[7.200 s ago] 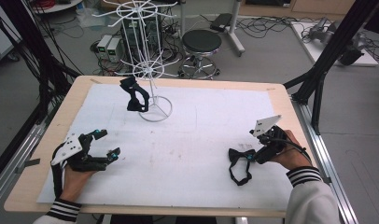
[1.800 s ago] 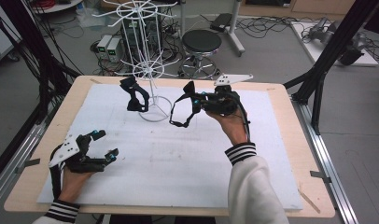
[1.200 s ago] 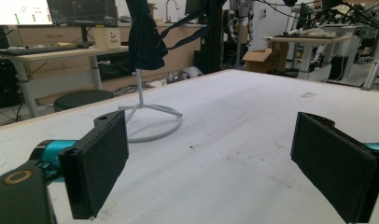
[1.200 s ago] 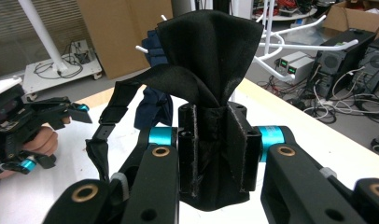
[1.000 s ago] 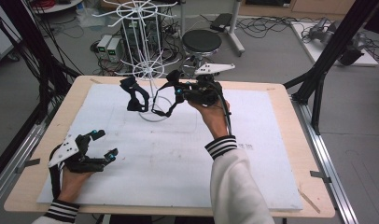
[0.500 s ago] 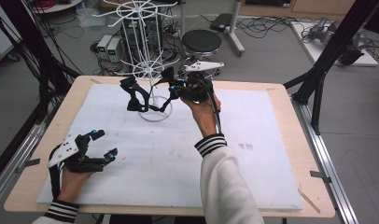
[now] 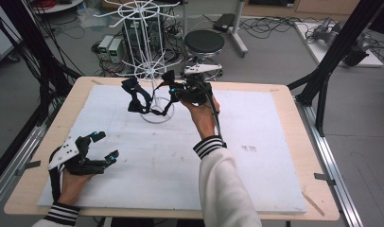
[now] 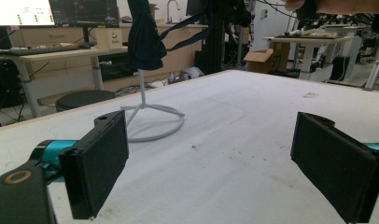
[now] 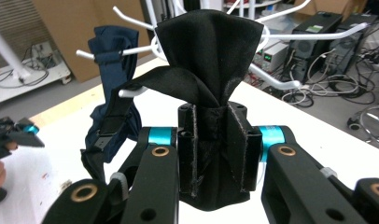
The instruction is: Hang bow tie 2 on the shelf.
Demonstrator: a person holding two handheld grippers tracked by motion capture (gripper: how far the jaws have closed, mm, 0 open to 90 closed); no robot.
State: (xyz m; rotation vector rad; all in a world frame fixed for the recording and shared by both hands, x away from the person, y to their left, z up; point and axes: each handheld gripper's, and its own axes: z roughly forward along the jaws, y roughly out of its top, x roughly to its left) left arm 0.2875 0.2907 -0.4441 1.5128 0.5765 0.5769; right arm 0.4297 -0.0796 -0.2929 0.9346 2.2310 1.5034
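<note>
The right gripper (image 9: 211, 140) has its jaws clamped tight on a bunched fold of a black strapped fabric piece (image 9: 211, 51), which rises in a gathered peak above the pads. One black strap (image 9: 127, 102) runs from it over a white prong (image 9: 131, 92) of the wire rack. In the high view the right gripper (image 7: 180, 92) is held up at the rack's lower ring, the black fabric (image 7: 169, 101) hanging from it just beside the rack's post, above the round base (image 7: 157, 117).

A second piece, a dark navy one (image 9: 110, 60), hangs from another prong to the left; in the high view it (image 7: 135, 94) sits on the left of the post, and in the left gripper view it (image 8: 145, 32) dangles from the rack above the base (image 8: 152, 123).

The left gripper (image 7: 98, 149) rests low at the near left of the table, well apart from the rack, its jaws spread wide with nothing between them; the left gripper view shows the two black pads (image 8: 103, 161) far apart over the bare white mat (image 8: 225, 140).

The white wire rack (image 7: 145, 28) stands at the far edge of the mat (image 7: 256, 179), which covers most of the wooden table (image 7: 294, 118). Behind the table are a black stool (image 7: 205, 41) and cables on the floor.
</note>
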